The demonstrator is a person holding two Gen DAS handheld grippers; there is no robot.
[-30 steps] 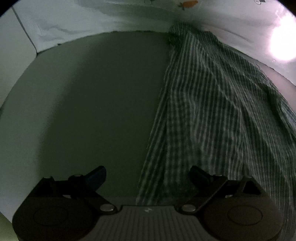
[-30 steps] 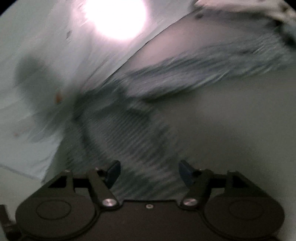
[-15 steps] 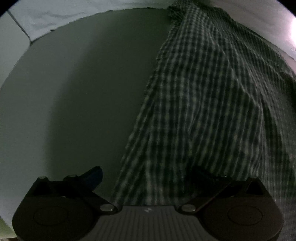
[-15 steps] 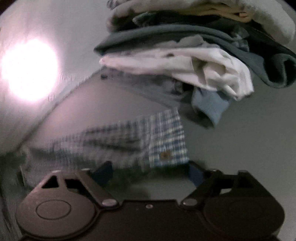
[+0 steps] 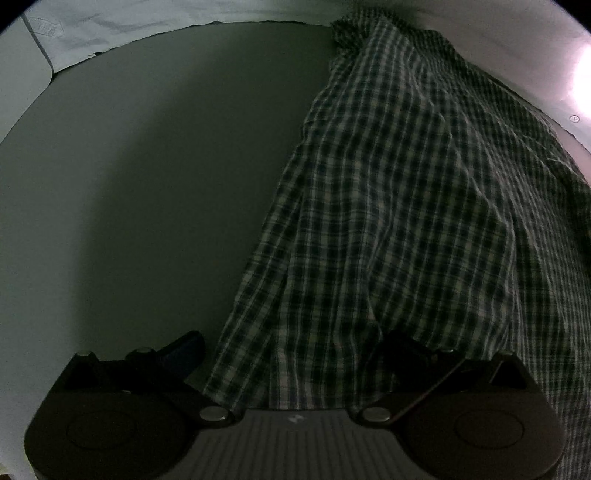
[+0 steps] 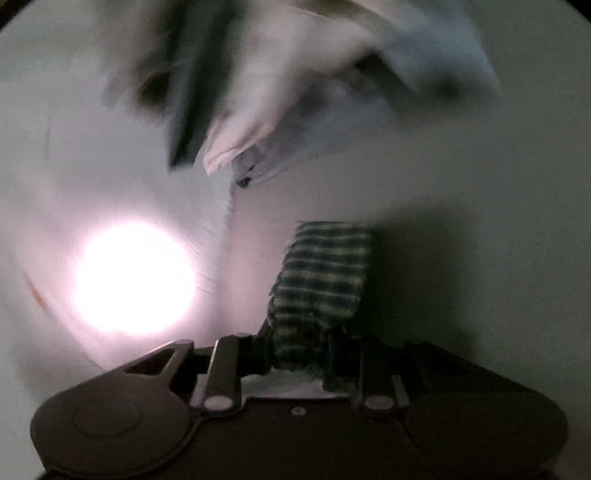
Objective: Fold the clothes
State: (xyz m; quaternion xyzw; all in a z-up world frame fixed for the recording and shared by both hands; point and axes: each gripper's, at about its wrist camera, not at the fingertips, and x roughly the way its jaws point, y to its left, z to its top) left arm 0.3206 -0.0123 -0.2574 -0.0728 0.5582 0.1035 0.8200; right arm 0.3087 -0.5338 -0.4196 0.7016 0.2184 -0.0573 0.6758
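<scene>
A dark green and white checked shirt [image 5: 406,206] lies spread on the grey table, filling the right half of the left wrist view. My left gripper [image 5: 291,343] is open, its fingers straddling the shirt's near edge; cloth covers part of the right finger [image 5: 399,347]. In the blurred right wrist view my right gripper [image 6: 299,350] is shut on a cuff end of the checked shirt [image 6: 325,273], which sticks up from between the fingers above the table.
A blurred pile of white and dark clothes [image 6: 280,92] lies beyond the right gripper. A bright lamp glare [image 6: 133,277] sits left of it. The grey table [image 5: 147,184] ends at a pale cloth edge [image 5: 110,33] at the back left.
My right gripper has closed on the shirt's cuff and swung, so the clothes pile shifted in its view. The left gripper has moved forward a little over the shirt's edge.
</scene>
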